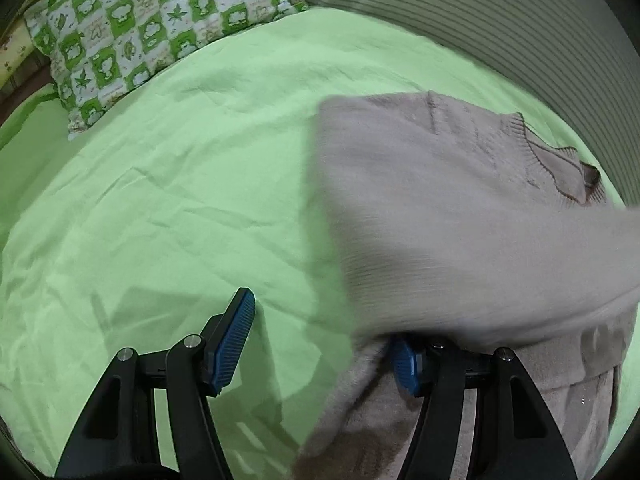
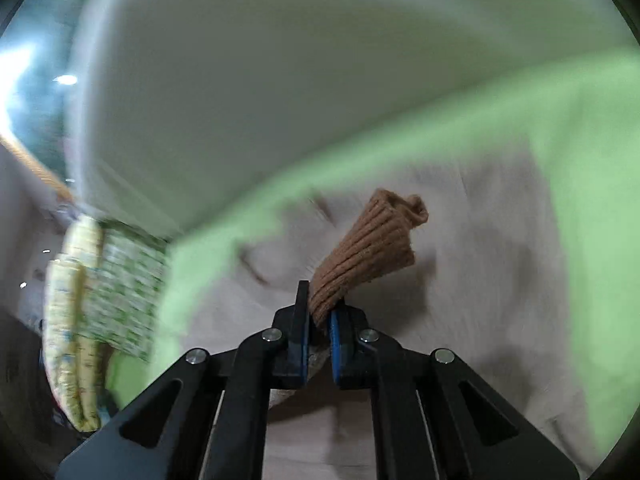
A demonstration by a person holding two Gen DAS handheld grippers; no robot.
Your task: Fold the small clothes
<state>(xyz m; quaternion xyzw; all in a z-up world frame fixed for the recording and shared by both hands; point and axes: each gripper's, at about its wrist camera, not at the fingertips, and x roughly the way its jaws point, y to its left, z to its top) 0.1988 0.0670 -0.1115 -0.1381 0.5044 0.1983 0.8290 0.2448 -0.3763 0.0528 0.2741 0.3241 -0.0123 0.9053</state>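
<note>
A beige knitted sweater (image 1: 460, 200) lies on the green bedsheet (image 1: 180, 184), its V-neck collar at the far right. A blurred sleeve crosses over it and drapes over the right finger of my left gripper (image 1: 320, 344), which is open and empty; its left pad (image 1: 236, 336) is bare. My right gripper (image 2: 319, 320) is shut on the sleeve's ribbed brown cuff (image 2: 368, 248) and holds it above the sweater's body (image 2: 460, 280). The right wrist view is blurred by motion.
A green and white patterned pillow (image 1: 140, 36) lies at the far left of the bed and shows in the right wrist view (image 2: 124, 296). A striped grey-green headboard or wall (image 1: 480, 20) runs along the far right.
</note>
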